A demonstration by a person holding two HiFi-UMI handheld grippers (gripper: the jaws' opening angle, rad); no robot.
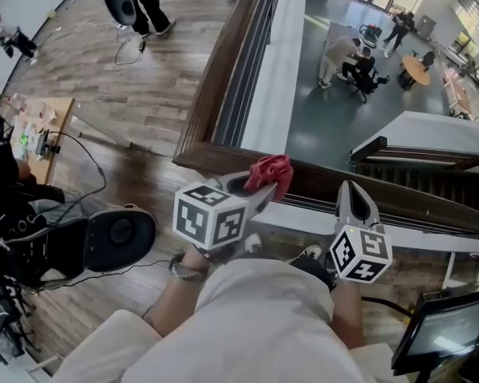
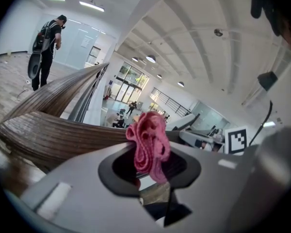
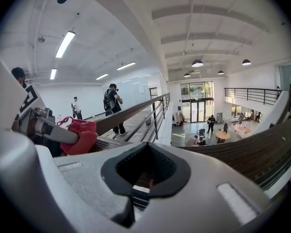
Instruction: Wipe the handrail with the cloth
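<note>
Pinching cloth [image 1: 271, 172] over the handrail [image 1: 215, 156], left gripper [image 1: 259, 191] is clamped on one fold; right gripper [image 1: 353, 190] closed, empty. Dragging may tug the cloth free, dropping it beyond the handrail.

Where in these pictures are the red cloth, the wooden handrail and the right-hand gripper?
cloth [image 1: 270, 172]: head view, middle of the bunched red fabric.
handrail [image 1: 311, 180]: head view, bare wooden top just right of the cloth.
right gripper [image 1: 348, 188]: head view, tips of its closed jaws.

cloth [image 1: 271, 172] 1 | handrail [image 1: 207, 157] 1 | left tool [image 1: 261, 188] 1 | right tool [image 1: 353, 187] 1
</note>
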